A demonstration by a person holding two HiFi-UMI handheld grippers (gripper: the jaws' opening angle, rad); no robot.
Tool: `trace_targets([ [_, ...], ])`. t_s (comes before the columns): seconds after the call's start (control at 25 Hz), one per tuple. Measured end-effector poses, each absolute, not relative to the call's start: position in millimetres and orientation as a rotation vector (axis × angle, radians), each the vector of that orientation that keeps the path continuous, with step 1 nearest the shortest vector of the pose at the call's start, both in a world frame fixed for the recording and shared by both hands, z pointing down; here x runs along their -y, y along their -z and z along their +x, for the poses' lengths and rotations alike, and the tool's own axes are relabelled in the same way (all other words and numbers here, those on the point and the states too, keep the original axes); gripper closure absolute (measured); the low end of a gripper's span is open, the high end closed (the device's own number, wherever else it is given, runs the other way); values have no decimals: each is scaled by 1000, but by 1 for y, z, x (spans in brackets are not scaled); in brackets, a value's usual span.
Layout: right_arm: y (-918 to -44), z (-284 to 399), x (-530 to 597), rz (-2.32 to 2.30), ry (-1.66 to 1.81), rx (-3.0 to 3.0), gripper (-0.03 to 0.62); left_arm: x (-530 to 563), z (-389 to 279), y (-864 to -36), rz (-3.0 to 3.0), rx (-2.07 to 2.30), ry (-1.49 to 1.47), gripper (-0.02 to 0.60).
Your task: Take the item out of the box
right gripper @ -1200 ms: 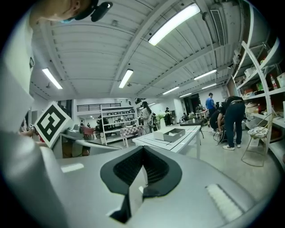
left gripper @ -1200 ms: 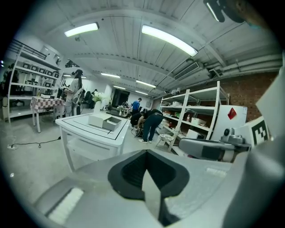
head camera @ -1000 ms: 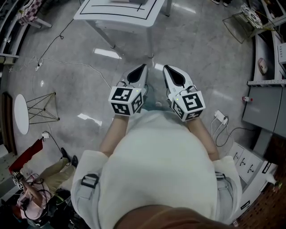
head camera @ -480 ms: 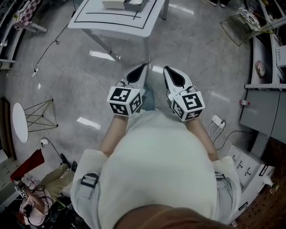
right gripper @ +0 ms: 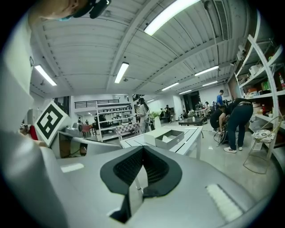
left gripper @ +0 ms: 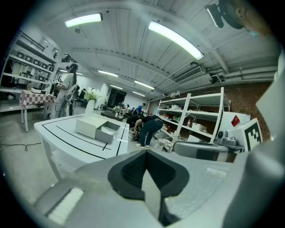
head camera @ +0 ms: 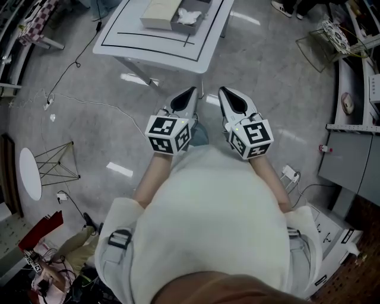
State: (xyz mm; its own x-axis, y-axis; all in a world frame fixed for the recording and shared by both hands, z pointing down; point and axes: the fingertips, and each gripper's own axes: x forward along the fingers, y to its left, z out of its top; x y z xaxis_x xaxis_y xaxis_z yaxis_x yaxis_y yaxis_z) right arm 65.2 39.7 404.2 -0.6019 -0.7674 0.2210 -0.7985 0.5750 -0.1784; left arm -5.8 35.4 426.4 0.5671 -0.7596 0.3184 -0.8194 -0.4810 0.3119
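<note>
A white table (head camera: 130,41) with black lines stands ahead at the top of the head view. On it lies an open grey box (head camera: 189,16) with a white item (head camera: 190,15) inside, and a cream lid (head camera: 160,13) lies beside it on the left. My left gripper (head camera: 190,91) and right gripper (head camera: 224,90) are held side by side in front of my body, short of the table, both shut and empty. The left gripper view shows the box (left gripper: 109,132) and lid (left gripper: 90,124) beyond the shut left gripper (left gripper: 145,165). In the right gripper view the box (right gripper: 169,138) sits past the shut right gripper (right gripper: 141,171).
Cables (head camera: 101,102) trail over the grey floor on the left, near a wire frame (head camera: 56,161) and a round white top (head camera: 28,173). A power strip (head camera: 291,173) and grey shelving (head camera: 350,145) are at the right. A person bends over (left gripper: 149,129) beyond the table.
The table and box have come further into the head view from the top as I moved toward them. Both grippers stay shut and side by side.
</note>
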Motion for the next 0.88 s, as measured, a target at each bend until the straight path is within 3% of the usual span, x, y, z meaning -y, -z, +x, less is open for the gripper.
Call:
trace_targets([
  [0.88, -399, 7, 119, 1371, -385, 2664, 595, 127, -61, -422, 2388, 1206, -175, 581],
])
